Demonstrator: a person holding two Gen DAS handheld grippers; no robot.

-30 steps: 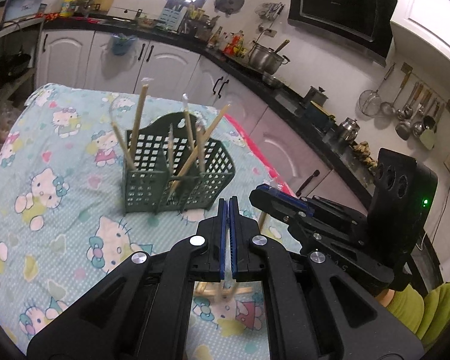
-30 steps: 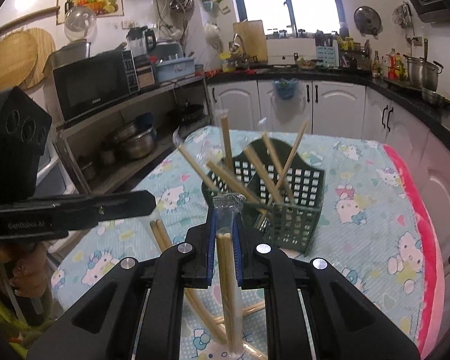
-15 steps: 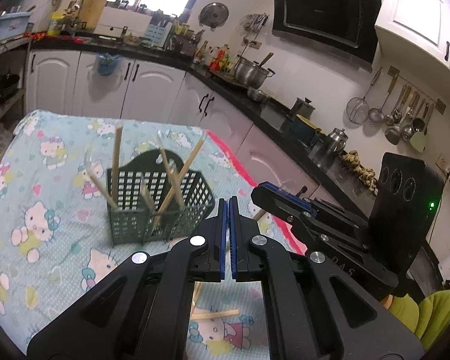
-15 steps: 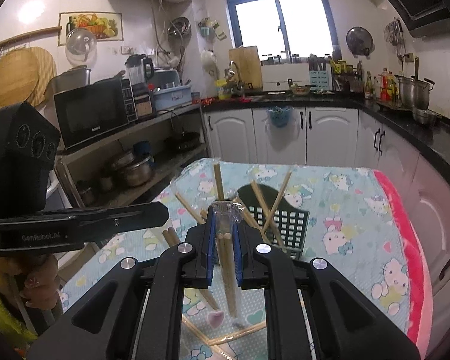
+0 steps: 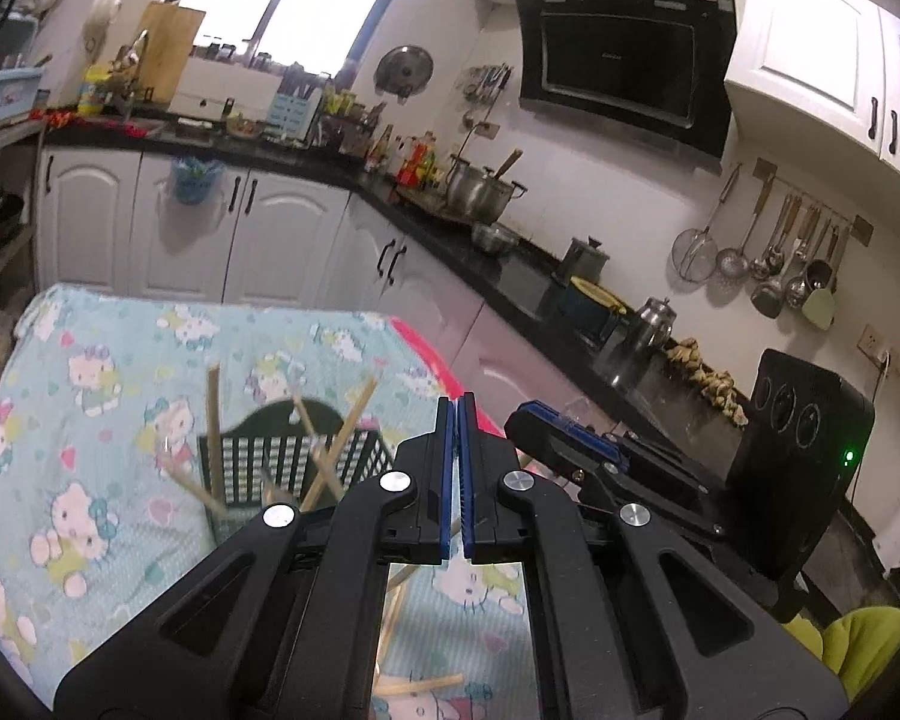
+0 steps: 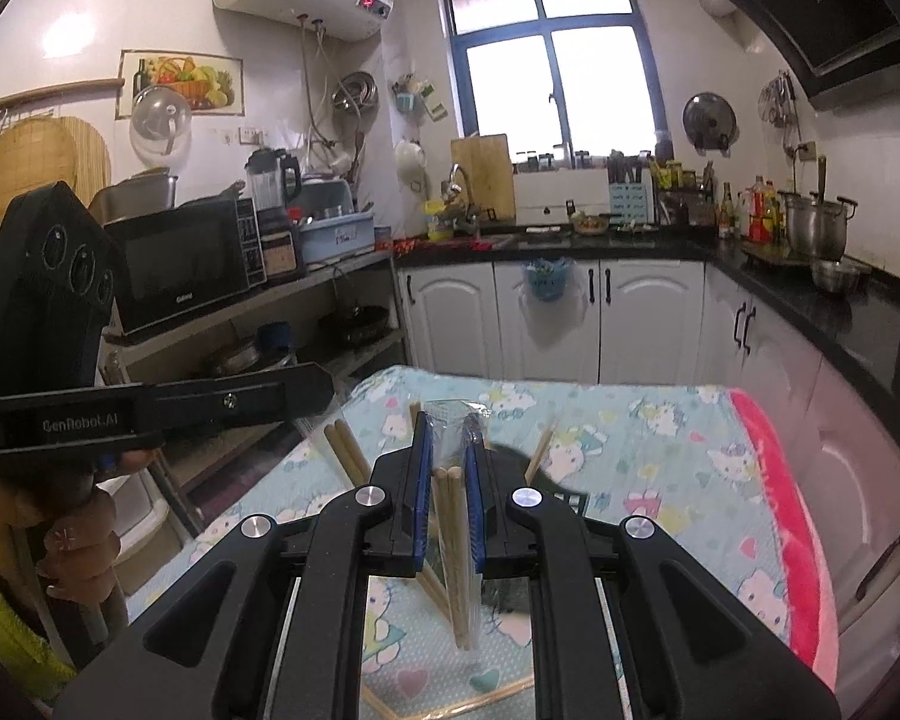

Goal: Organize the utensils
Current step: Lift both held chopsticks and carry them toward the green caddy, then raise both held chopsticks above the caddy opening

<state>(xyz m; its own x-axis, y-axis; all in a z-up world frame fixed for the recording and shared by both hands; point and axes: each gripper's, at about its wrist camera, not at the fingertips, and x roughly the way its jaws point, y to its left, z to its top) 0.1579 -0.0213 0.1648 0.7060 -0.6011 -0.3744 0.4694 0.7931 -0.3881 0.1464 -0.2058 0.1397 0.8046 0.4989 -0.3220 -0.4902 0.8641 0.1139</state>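
Observation:
A dark green slotted utensil basket (image 5: 240,468) stands on the table with several wooden chopsticks (image 5: 213,420) leaning in it. My left gripper (image 5: 457,420) is shut and empty, raised above and to the right of the basket. My right gripper (image 6: 448,438) is shut on a clear-wrapped pair of chopsticks (image 6: 453,540) that hangs down between the pads, high above the table; the basket (image 6: 555,489) is mostly hidden behind its fingers. Loose chopsticks (image 5: 417,687) lie on the cloth below, and they also show in the right wrist view (image 6: 480,702).
The table has a light blue cartoon-cat cloth (image 5: 90,372) with a pink edge (image 6: 792,510). White cabinets and a black counter (image 5: 510,276) run behind and to the right. A shelf with a microwave (image 6: 180,264) stands at the left.
Both grippers have risen and tilted upward, so the basket sits lower and smaller in both views. The right gripper still holds the wrapped chopsticks.

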